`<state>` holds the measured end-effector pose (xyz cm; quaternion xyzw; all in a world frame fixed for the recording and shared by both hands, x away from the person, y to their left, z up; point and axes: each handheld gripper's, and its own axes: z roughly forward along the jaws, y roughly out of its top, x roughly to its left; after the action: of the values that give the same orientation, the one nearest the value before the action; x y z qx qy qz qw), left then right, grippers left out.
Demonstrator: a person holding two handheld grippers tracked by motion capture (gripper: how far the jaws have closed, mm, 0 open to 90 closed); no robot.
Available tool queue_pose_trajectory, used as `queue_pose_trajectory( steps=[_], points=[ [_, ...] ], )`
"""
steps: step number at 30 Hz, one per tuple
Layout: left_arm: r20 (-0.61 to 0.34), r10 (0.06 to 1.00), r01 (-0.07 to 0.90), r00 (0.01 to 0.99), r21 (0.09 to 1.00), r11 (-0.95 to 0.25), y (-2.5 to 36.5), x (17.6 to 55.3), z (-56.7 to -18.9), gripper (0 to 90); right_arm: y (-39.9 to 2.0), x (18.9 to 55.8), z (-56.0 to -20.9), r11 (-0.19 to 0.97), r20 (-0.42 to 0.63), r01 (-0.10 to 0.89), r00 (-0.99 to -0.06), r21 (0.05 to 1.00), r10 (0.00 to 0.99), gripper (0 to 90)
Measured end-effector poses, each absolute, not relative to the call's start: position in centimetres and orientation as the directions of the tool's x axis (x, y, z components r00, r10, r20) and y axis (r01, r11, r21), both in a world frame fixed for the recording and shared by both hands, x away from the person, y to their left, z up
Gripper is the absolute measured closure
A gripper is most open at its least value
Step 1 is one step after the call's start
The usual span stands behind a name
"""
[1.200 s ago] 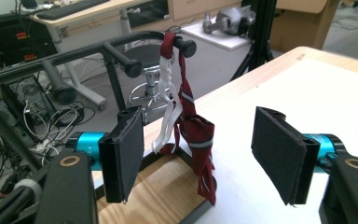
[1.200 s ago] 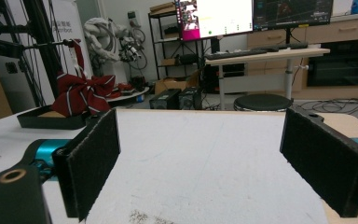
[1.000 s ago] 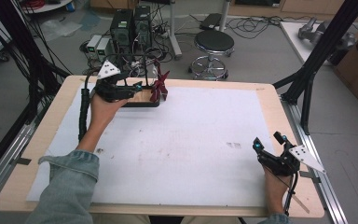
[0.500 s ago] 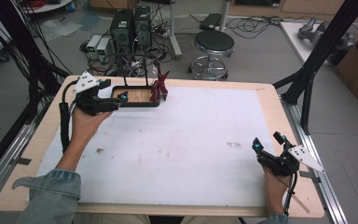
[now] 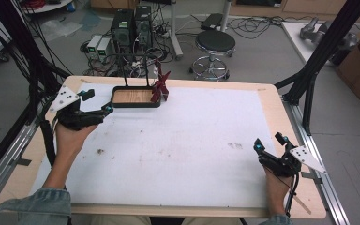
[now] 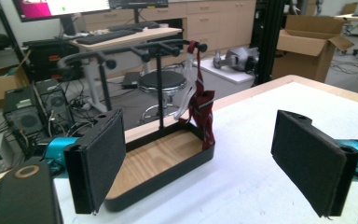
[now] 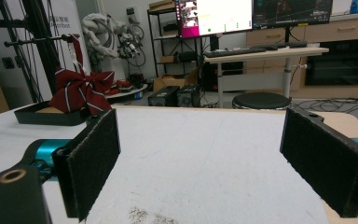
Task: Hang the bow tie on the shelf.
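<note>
Two grippers, both spread wide — nothing between the jaws.
Left gripper point(image 5: 107, 108), just opened, sits beside the black stand point(image 5: 136, 104) — striped bow tie point(image 5: 160, 87) hanging; right gripper point(image 5: 268, 145) well apart.

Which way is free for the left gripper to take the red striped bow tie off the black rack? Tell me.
Probably yes: the left gripper is open beside the black rack, nothing between it and the red striped bow tie.

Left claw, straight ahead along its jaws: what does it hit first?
Probably the black stand's tray: the open left claw points at its wooden floor and near rim, nothing between. The red striped bow tie hangs from the rail beyond, at the tray's far end. Depth is uncertain.
</note>
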<state>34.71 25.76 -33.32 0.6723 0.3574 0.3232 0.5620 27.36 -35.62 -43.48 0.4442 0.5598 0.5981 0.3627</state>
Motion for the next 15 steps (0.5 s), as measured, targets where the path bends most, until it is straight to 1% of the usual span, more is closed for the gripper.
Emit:
queue_pose_trajectory(
  steps=[15],
  points=[
    [0.02, 0.884, 0.132, 0.467, 0.987, -0.092, 28.5, 30.9, -36.4, 17.5, -35.5, 27.3, -43.5, -0.104, 0.12, 0.065, -0.34, 0.992, 0.933, 11.1]
  ],
)
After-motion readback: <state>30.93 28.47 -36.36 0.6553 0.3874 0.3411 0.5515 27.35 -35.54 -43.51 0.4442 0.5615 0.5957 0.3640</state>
